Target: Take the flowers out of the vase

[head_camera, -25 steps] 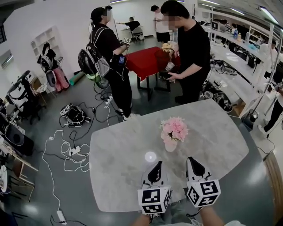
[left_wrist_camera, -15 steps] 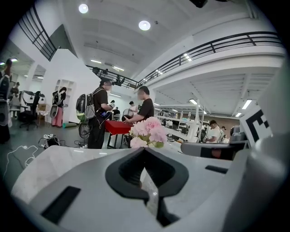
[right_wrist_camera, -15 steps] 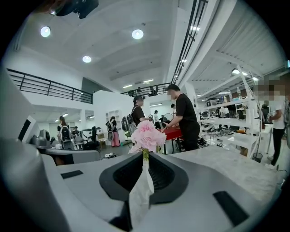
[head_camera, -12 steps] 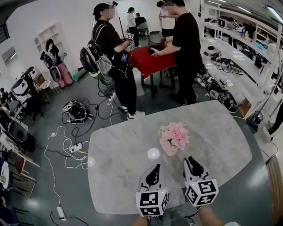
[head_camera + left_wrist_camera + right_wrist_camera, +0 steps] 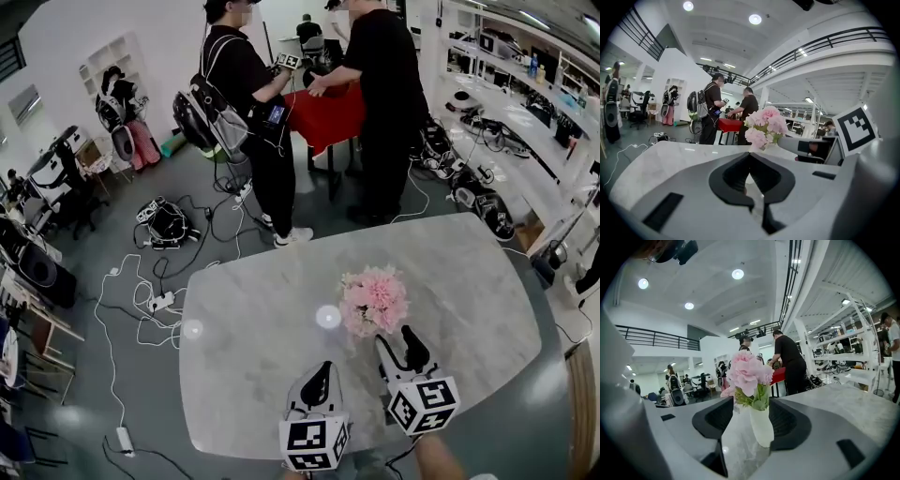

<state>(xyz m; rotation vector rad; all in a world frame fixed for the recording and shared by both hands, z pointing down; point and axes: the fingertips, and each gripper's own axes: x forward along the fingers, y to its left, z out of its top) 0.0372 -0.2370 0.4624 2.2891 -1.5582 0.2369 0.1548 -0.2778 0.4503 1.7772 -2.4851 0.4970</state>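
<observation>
A bunch of pink flowers (image 5: 375,298) stands upright on the grey marble table (image 5: 253,356); from the head view the blooms hide the vase. In the right gripper view the flowers (image 5: 747,370) rise out of a small white vase (image 5: 761,428). My right gripper (image 5: 397,344) is just short of them, its jaws opening. The vase stands in the gap of that gripper (image 5: 752,422) with no pad touching it. My left gripper (image 5: 319,377) is shut and empty, to the left of the vase and farther back. The flowers (image 5: 765,124) show beyond its closed tips (image 5: 750,158).
Two people stand at a red-covered table (image 5: 323,112) beyond the marble table's far edge. Cables and a power strip (image 5: 155,302) lie on the floor to the left. Workbenches (image 5: 506,122) run along the right side. My right gripper's body (image 5: 820,149) fills the right of the left gripper view.
The right gripper's jaws went from shut to open as it moved forward up to the vase. The left gripper also came forward a little and stayed shut.
</observation>
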